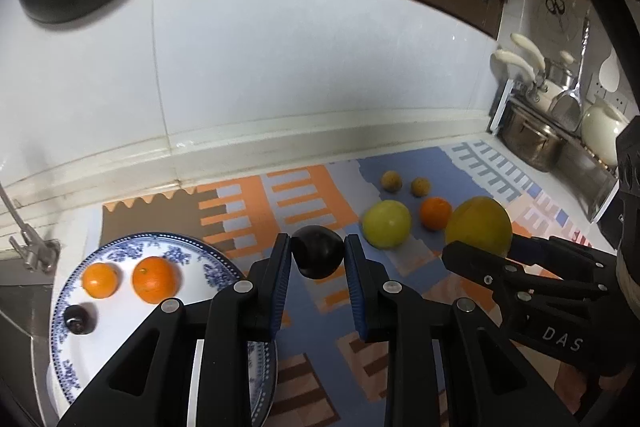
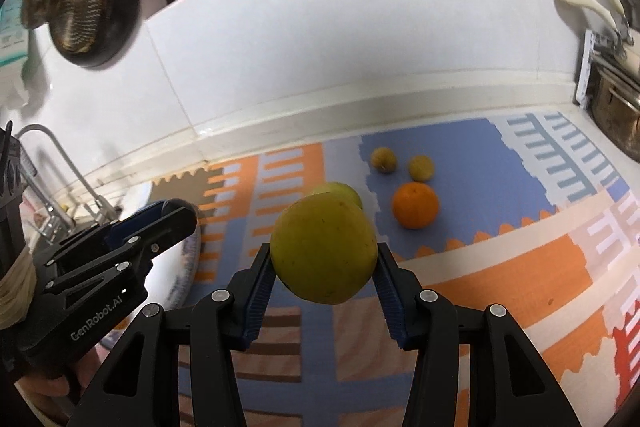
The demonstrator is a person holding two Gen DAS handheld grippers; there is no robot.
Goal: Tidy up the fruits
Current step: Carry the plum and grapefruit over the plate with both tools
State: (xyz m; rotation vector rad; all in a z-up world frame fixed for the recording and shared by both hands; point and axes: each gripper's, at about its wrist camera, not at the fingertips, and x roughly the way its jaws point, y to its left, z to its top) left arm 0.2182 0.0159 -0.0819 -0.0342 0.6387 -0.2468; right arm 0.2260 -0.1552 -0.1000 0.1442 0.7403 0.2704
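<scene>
Above mat (image 2: 500,267), apple (image 2: 324,247) in right hand-held gripper (image 2: 324,267)

A patterned mat (image 1: 312,327) carries a blue-white plate (image 1: 192,247), one orange (image 1: 435,213) and small yellowish fruits (image 1: 391,181).

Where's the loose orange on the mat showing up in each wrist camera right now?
Left wrist: the orange lies right of centre, between the green-yellow fruit on the mat and the yellow fruit in the right gripper.
Right wrist: the orange lies right of centre, beyond the held fruit.
Shared landmark: two small yellowish fruits just behind it.
</scene>
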